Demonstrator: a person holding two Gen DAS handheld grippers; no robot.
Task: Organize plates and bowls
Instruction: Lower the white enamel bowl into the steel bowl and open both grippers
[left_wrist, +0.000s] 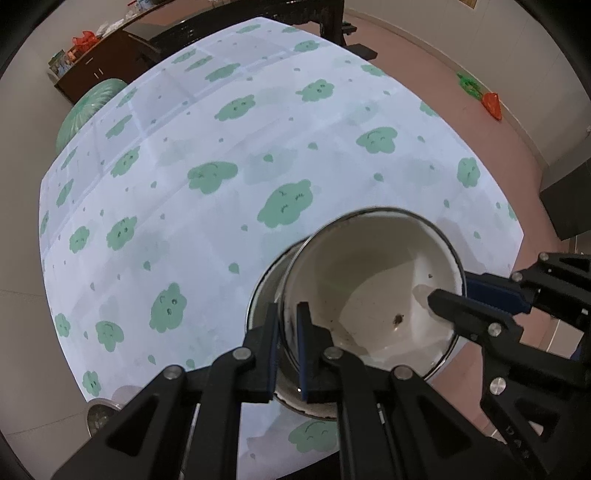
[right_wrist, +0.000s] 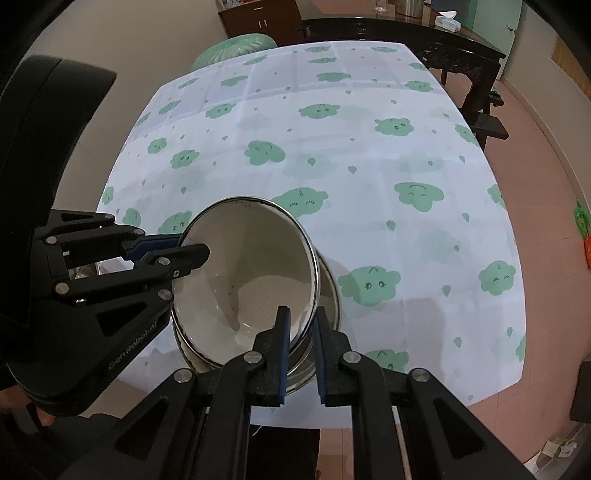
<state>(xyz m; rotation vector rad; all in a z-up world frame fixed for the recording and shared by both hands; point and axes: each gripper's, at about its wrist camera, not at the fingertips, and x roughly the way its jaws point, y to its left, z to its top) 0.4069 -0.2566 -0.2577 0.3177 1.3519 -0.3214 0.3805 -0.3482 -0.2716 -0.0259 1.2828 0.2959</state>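
A white enamel bowl (left_wrist: 373, 280) with a dark rim is held tilted above a second bowl (left_wrist: 266, 288) that rests on the cloud-print tablecloth (left_wrist: 221, 184). My left gripper (left_wrist: 288, 332) is shut on the tilted bowl's near-left rim. My right gripper (left_wrist: 443, 295) grips the opposite rim, one finger inside the bowl. In the right wrist view the white bowl (right_wrist: 251, 273) sits between my right gripper (right_wrist: 301, 332), shut on its near rim, and my left gripper (right_wrist: 184, 249) on its left rim. The lower bowl (right_wrist: 328, 295) shows beneath it.
The table stands on a reddish floor (left_wrist: 480, 122). A dark wooden table (right_wrist: 443, 44) and a cabinet (left_wrist: 96, 70) stand beyond the far edge. A green bag (right_wrist: 236, 46) lies by the far left corner. A shiny metal item (left_wrist: 98, 415) lies at the near left edge.
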